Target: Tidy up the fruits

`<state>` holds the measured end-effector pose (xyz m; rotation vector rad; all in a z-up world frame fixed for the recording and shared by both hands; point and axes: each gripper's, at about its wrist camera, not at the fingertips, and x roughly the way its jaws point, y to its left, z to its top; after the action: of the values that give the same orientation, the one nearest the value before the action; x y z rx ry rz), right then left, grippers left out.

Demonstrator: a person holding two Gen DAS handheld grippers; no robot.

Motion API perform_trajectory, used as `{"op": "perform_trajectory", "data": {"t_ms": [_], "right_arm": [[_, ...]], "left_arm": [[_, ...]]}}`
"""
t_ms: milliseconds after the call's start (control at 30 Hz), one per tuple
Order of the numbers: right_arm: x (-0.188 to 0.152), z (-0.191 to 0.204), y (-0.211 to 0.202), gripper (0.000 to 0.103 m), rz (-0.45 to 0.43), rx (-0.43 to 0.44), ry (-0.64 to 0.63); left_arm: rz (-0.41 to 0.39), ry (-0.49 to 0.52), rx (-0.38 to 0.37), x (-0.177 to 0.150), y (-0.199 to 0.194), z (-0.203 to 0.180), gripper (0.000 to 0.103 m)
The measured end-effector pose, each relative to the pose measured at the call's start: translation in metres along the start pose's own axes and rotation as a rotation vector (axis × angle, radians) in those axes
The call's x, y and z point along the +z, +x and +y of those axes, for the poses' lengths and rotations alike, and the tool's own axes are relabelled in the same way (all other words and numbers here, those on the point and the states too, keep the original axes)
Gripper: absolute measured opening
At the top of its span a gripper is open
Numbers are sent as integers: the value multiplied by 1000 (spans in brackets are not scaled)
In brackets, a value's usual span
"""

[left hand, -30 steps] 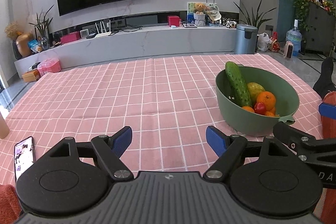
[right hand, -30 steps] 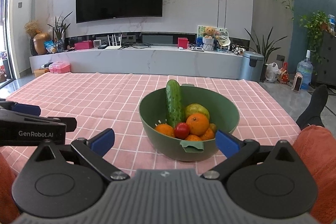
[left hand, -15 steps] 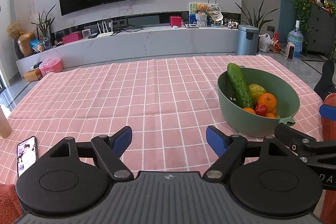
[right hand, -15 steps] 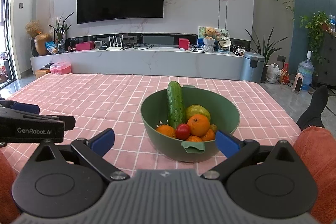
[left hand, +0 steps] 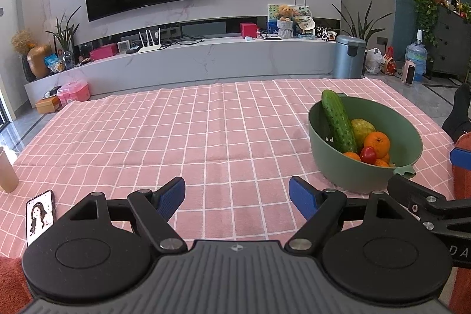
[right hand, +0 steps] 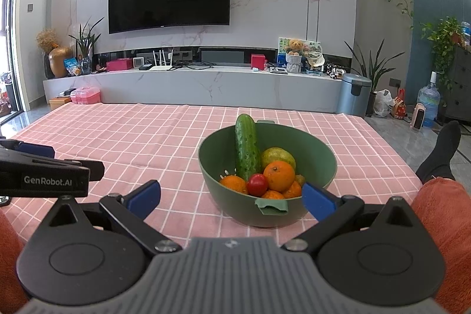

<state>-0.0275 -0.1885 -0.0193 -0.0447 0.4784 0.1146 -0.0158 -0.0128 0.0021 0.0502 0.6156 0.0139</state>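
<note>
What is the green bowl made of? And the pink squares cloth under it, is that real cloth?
The round green bowl looks like matte plastic: one even colour, a soft dull sheen, a moulded tab at the rim and small drain holes inside. The pink cloth with white grid lines looks like thin woven fabric, since it shows fold creases and little wrinkles. It could be a coated sheet; the pictures cannot settle that.

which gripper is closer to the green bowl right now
Right. The right gripper is open and points straight at the green bowl. The left gripper, also open, sits off to the bowl's left over bare cloth.
</note>
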Motion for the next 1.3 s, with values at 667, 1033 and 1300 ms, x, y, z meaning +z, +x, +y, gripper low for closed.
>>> {"op": "perform_trajectory", "data": {"t_ms": [667, 1033, 1300], "right_arm": [[0, 0, 0, 98, 0, 0, 0], [0, -1, 0, 98, -1, 0, 0], [1, 0, -1, 98, 1, 1, 0]], "left_arm": [[1, -4, 5, -1, -2, 2, 94], [1, -6, 7, 0, -3, 4, 94], [5, 0, 15, 1, -3, 4, 94]]}}
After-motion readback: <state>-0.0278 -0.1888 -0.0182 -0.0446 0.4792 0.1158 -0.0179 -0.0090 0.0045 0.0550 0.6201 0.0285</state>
